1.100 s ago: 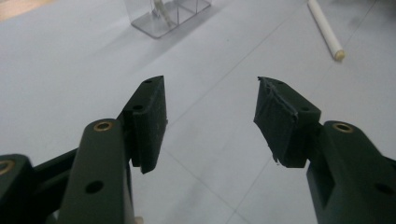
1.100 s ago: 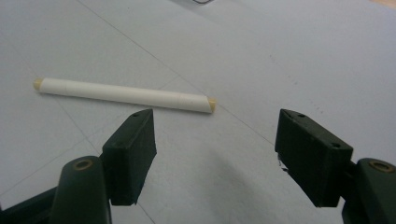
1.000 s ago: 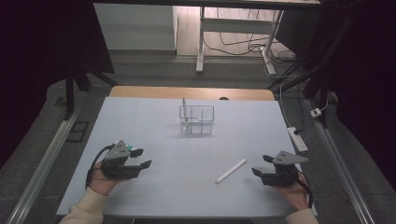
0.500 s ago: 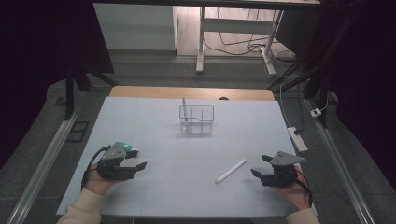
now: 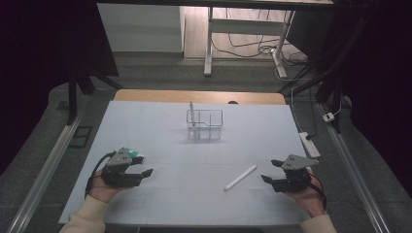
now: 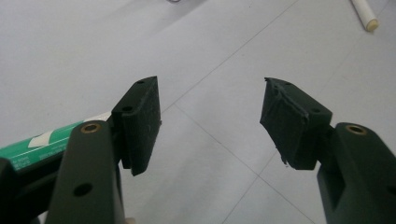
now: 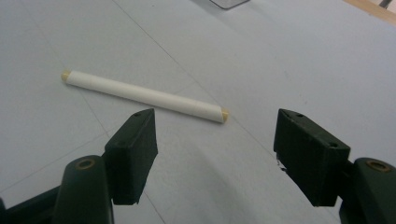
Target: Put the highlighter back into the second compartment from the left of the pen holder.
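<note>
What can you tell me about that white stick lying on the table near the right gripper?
The white stick is a slim, straight round rod, matte white like paper or plastic, with small tan ends; in the right gripper view both ends show. It lies flat on the pale table, set at a slant, in front of the open right gripper, a little apart from its jaws. Nothing touches it but the table. The wire basket stands farther back, well apart.
</note>
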{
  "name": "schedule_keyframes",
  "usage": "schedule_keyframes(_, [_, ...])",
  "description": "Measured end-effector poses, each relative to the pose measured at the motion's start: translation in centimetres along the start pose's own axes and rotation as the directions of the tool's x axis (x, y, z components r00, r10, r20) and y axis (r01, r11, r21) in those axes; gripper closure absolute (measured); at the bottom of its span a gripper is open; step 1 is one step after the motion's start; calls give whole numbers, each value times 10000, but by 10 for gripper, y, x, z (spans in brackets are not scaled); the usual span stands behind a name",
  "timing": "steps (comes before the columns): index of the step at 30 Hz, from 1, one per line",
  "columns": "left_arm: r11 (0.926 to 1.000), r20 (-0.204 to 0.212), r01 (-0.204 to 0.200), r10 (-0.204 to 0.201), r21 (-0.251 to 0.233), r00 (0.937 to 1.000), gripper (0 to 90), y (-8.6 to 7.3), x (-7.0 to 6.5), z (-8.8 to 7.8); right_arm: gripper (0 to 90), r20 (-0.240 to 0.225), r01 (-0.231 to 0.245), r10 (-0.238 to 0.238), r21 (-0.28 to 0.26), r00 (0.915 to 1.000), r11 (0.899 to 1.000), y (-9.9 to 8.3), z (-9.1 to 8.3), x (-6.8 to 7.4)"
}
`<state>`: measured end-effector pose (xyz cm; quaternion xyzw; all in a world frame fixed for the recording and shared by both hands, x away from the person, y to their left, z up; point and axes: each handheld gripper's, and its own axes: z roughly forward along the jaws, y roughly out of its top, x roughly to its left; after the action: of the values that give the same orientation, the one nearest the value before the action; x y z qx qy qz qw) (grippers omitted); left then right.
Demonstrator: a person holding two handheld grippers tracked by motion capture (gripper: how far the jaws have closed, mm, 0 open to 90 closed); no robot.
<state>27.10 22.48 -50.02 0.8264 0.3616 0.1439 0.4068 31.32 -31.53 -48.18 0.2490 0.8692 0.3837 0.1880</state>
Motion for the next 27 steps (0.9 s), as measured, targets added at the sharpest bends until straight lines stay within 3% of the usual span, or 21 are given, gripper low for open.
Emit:
schedule_keyframes(12, [10000, 77, 19, -19, 29, 10000, 377, -1, -1, 1, 297, -989, 892, -868, 199, 9913, 9958, 31, 11, 0])
schedule_keyframes(16, [10000, 85, -11, 10, 12, 10000, 377, -1, -2, 0, 297, -1289, 1398, -1320, 536, 9828, 9887, 40, 18, 3])
schedule_keyframes(27, [10000, 104, -9, 8, 25, 9999, 373, -2, -3, 0, 298, -1941, 2089, -1901, 815, 9624, 9745, 60, 30, 9])
